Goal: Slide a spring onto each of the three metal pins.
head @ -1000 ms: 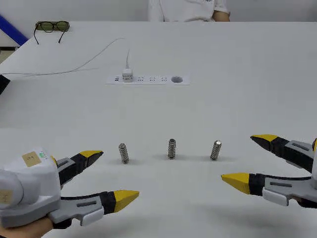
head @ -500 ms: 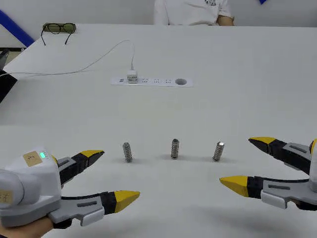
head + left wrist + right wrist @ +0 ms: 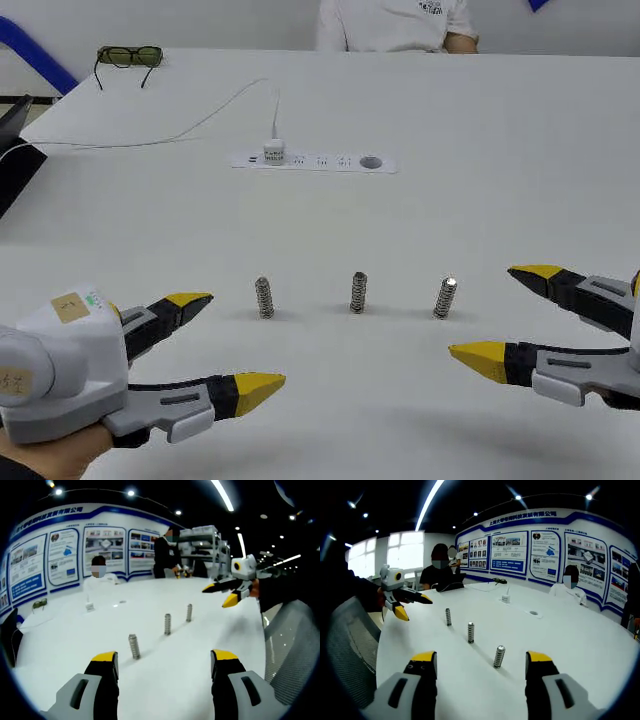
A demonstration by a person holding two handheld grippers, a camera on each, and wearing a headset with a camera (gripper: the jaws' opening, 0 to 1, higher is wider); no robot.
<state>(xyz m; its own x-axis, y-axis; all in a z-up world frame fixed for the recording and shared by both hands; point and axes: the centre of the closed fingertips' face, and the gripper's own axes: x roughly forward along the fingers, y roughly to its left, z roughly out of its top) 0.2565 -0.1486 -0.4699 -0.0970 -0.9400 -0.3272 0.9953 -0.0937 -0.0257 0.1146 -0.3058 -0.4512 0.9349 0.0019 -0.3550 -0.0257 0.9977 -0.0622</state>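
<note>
Jaws on both grippers stand wide apart and hold nothing. The left pin (image 3: 264, 297), middle pin (image 3: 358, 291) and right pin (image 3: 445, 297) stand upright in a row on the near side of the power strip (image 3: 315, 161), well apart from it, each ringed by a spring (image 3: 134, 647). Nearer still hover the left gripper (image 3: 240, 338) and right gripper (image 3: 485, 310), over the white table (image 3: 520, 150). Beyond the power strip lie glasses (image 3: 130, 55), and a person (image 3: 395, 22) sits there.

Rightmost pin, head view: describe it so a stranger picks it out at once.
On the white table, nearer than the power strip, three spring-wrapped pins stand in a row. It is the end one nearest the right gripper. Its bright round top sets it apart.
</note>
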